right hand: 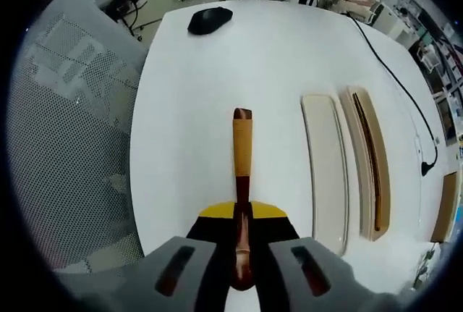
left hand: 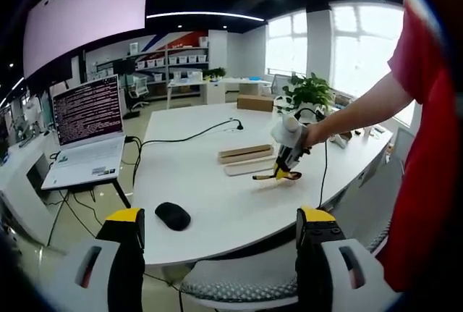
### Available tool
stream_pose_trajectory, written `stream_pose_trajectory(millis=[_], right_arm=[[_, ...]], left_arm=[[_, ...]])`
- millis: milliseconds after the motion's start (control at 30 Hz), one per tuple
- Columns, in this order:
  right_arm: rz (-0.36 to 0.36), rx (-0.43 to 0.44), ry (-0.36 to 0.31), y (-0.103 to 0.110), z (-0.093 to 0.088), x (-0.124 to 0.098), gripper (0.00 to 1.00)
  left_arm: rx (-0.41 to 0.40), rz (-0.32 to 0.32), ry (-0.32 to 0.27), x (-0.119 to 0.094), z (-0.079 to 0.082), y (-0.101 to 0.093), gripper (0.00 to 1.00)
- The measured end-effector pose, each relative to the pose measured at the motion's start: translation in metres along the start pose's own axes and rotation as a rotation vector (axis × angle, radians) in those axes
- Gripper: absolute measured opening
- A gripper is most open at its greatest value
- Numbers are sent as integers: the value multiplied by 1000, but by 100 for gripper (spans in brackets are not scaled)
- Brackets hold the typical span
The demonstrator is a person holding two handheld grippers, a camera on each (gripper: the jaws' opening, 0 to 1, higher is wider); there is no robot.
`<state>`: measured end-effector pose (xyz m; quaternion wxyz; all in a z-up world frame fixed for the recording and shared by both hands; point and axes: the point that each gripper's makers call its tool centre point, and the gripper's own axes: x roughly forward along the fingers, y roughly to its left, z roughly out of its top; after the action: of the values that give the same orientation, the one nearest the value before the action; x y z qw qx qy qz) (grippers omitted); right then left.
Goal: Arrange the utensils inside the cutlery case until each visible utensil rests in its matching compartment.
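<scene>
- Your right gripper [right hand: 242, 229] pinches a wooden utensil [right hand: 241, 160] between its jaws, handle end pointing out over the white table [right hand: 188, 109].
- The utensil hangs just left of the pale case lid [right hand: 325, 167]; the wooden cutlery case [right hand: 370, 160] lies just beyond the lid, both flat on the table.
- A black mouse [right hand: 210, 19] sits well apart from the case, near the far table edge.
- Your left gripper [left hand: 221, 236] is held spread, off the table, pinching nothing.
- A laptop [left hand: 87, 135] stands on a side desk, far from the case.
</scene>
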<state>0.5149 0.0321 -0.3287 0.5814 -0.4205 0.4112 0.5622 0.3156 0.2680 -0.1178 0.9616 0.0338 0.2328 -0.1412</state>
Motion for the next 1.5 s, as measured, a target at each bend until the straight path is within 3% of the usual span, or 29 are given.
stream_pose_trajectory(millis=[200, 533, 967, 1367, 1500], right_arm=[[2, -9, 4, -4, 1, -3, 1], [-6, -23, 5, -16, 2, -13, 1], [-9, -40, 15, -14, 3, -21, 1], [-24, -48, 14, -25, 5, -34, 1], [-14, -28, -8, -25, 7, -35, 1]], left_arm=[[-1, -8, 12, 4, -3, 0, 89], [13, -3, 2, 3, 6, 5, 89], [22, -5, 6, 2, 4, 3, 89], [29, -12, 11, 2, 4, 4, 89], [28, -7, 14, 3, 3, 5, 89]])
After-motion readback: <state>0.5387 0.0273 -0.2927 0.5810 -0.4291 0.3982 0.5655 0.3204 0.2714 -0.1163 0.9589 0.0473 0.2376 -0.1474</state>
